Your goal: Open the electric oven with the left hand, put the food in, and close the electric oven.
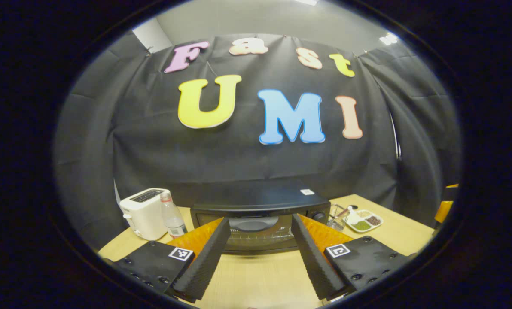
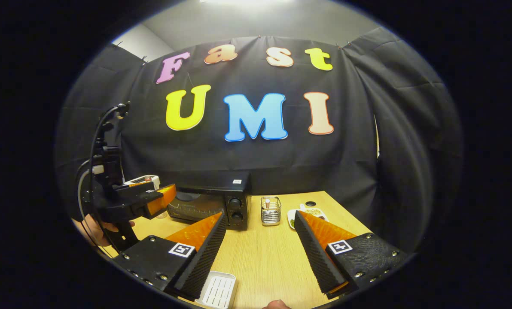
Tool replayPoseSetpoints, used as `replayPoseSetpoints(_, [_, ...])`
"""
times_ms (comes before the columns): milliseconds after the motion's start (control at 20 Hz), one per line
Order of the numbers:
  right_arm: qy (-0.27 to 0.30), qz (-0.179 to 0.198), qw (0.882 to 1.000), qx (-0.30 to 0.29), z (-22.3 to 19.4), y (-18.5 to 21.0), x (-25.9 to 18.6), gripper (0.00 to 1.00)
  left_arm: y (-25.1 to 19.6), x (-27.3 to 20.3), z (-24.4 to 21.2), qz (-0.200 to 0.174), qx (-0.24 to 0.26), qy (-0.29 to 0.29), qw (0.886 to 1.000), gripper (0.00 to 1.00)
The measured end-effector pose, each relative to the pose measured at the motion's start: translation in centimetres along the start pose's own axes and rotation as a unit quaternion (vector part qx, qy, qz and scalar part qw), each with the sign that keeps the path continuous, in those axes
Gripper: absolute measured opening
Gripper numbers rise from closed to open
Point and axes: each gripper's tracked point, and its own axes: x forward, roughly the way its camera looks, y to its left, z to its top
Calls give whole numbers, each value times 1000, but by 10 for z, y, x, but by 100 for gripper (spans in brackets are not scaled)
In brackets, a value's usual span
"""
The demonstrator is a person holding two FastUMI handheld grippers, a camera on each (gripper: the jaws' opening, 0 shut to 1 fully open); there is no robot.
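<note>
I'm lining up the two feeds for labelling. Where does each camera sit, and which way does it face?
Left gripper view: rides the left gripper, facing the closed oven head-on; its jaws stand open.
Right gripper view: rides the right gripper, farther right, facing the oven's knob end; a hand holds the left gripper there.
Shared: oven, table.

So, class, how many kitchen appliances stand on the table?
2: a black electric oven at the middle, door shut, and a white toaster at its left beside a bottle. Others may be hidden.

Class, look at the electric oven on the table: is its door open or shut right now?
Shut. In the left gripper view the oven door stands upright, flush with its front; the open left gripper has not reached it.
</note>
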Motion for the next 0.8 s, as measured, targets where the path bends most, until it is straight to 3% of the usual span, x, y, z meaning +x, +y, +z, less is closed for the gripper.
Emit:
replayPoseSetpoints(150, [-28, 11, 1000, 4, 21, -9, -19, 97, -16, -53, 28, 12, -1, -26, 1000, 100])
replayPoseSetpoints(200, [-36, 14, 999, 5, 26, -13, -27, 97, -20, -68, 36, 15, 1, -34, 999, 97])
replayPoseSetpoints(300, [-45, 21, 999, 4, 33, -21, -41, 97, -31, -99, 53, 17, 8, -52, 998, 100])
replayPoseSetpoints(450, [-58, 47, 997, 9, 46, -19, -65, 97, -41, -143, 72, 23, 17, -77, 997, 97])
replayPoseSetpoints(750, [-103, 51, 993, -7, 68, -14, -100, 96, -38, -208, 90, 39, 20, -85, 995, 96])
replayPoseSetpoints(800, [-106, 47, 993, -6, 70, -12, -103, 97, -36, -217, 94, 40, 20, -87, 995, 100])
